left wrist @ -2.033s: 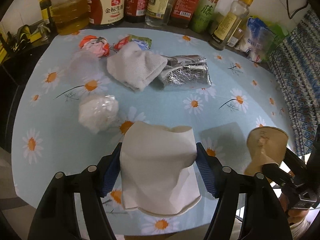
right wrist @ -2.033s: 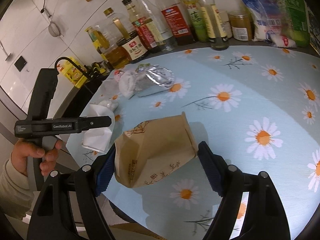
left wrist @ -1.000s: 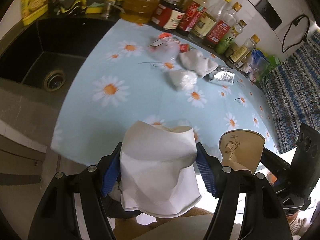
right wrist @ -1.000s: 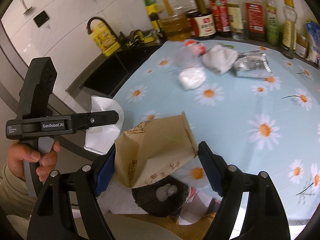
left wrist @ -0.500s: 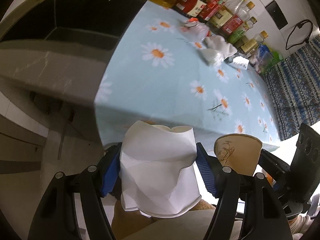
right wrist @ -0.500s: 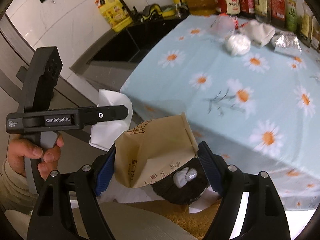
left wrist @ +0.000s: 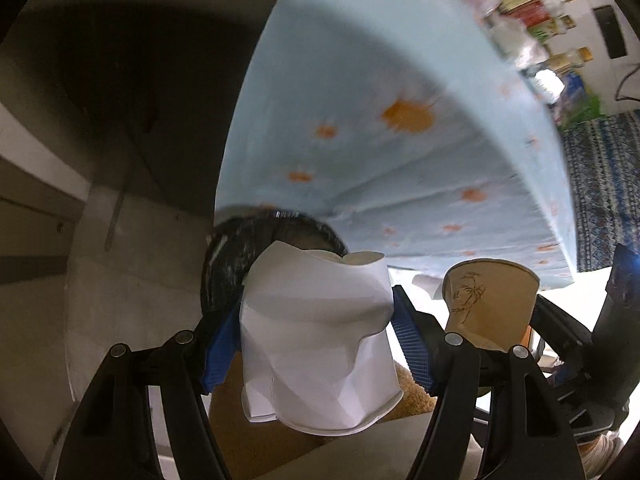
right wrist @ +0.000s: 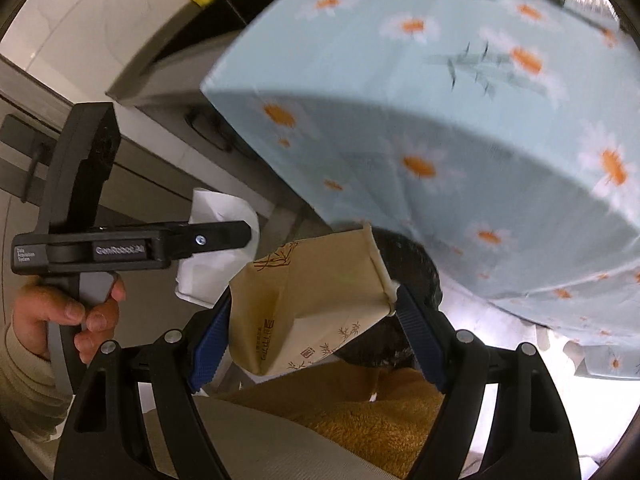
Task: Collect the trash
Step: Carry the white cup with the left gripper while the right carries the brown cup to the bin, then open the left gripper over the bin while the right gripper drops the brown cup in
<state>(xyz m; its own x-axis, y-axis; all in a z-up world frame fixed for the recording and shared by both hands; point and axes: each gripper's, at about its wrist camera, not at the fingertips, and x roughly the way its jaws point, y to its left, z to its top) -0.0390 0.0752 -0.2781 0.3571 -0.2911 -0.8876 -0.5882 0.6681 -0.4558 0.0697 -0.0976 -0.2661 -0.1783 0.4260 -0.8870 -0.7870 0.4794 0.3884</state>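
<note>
Left wrist view: the left gripper [left wrist: 318, 344] pinched a crumpled white paper cup [left wrist: 316, 344] between its blue pads, beyond the hanging edge of the daisy-print blue tablecloth [left wrist: 400, 80], above a black-lined bin [left wrist: 236, 252].

Right wrist view: the right gripper [right wrist: 314, 340] clamped a crushed brown paper cup [right wrist: 308, 304] over the same dark bin [right wrist: 412, 268], below the tablecloth's edge [right wrist: 480, 128]; a hand [right wrist: 68, 320] gripped the left tool's handle.
</note>
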